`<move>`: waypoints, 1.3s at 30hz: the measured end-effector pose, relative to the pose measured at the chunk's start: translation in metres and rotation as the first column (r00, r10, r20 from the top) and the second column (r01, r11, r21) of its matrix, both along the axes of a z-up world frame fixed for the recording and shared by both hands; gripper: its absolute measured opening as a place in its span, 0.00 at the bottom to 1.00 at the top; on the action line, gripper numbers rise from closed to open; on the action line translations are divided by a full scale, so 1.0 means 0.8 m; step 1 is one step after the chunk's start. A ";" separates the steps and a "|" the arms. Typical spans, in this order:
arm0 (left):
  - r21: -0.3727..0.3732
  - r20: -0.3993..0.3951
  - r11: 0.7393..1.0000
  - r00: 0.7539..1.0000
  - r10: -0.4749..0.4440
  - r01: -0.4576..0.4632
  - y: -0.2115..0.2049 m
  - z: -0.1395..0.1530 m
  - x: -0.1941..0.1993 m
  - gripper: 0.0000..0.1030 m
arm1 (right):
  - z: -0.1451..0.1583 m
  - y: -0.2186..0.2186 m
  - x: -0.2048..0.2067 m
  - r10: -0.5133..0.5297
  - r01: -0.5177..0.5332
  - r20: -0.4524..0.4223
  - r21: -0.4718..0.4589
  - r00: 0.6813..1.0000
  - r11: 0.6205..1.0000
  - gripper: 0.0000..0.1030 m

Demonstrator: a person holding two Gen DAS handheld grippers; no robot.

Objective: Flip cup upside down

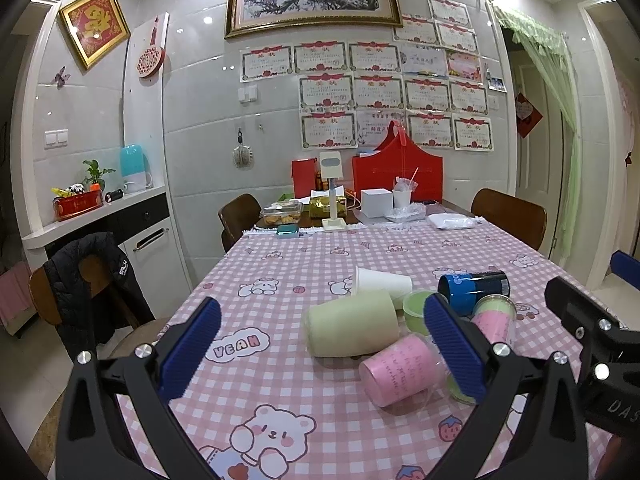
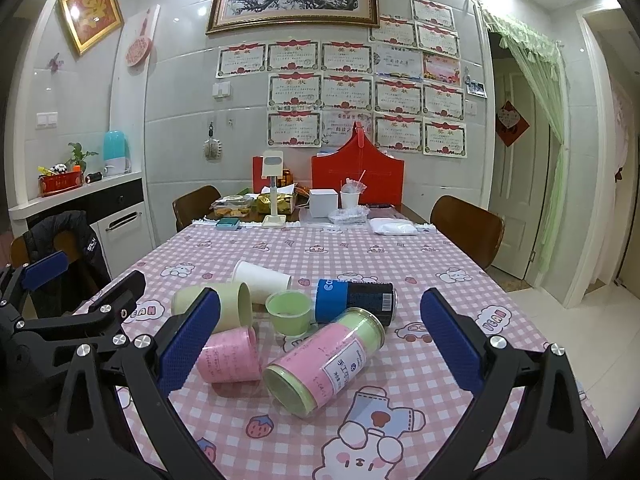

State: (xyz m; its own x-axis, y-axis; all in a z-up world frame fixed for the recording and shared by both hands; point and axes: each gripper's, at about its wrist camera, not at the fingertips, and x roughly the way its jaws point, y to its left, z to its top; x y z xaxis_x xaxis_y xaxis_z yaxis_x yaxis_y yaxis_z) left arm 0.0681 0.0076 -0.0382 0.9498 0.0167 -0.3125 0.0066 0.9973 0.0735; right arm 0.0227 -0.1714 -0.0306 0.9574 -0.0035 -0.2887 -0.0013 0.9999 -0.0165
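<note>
Currently, you see the following:
Cups: six lie clustered mid-table, none gripped.
Pale cup [image 1: 352, 324]: on its side, touching the white cup [image 1: 384, 282] behind it.
Green cup [image 2: 289, 312]: small, upright, mouth up, between the pale cup and the blue can-cup [image 2: 354, 300].
Pink cup [image 2: 230, 356]: on its side, just beside the labelled cup [image 2: 324, 364], which is also on its side.
Left gripper [image 1: 324, 344]: your jaws stand wide, holding nothing.
Right gripper [image 2: 320, 344]: your jaws stand wide, holding nothing.
Tablecloth [image 2: 420, 264]: pink check.
</note>
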 end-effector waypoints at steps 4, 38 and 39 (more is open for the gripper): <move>-0.001 0.007 1.000 1.000 0.000 0.000 0.000 0.001 -0.004 0.96 | 0.001 -0.001 -0.003 0.000 0.000 0.006 -0.001 1.000 1.000 0.94; -0.005 -0.058 1.000 0.998 0.022 -0.023 0.015 -0.026 0.017 0.96 | -0.025 0.007 0.015 0.023 -0.022 -0.070 0.013 0.997 1.000 0.94; -0.005 -0.062 1.000 0.998 0.025 -0.025 0.017 -0.026 0.019 0.96 | -0.025 0.009 0.015 0.027 -0.026 -0.071 0.012 0.997 1.000 0.94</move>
State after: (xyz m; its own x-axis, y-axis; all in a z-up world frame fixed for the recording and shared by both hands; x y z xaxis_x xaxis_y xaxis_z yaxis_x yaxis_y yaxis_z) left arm 0.0830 0.0211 -0.0594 0.9278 0.0382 -0.3711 -0.0139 0.9976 0.0681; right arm 0.0350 -0.1643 -0.0508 0.9342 0.0250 -0.3560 -0.0286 0.9996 -0.0047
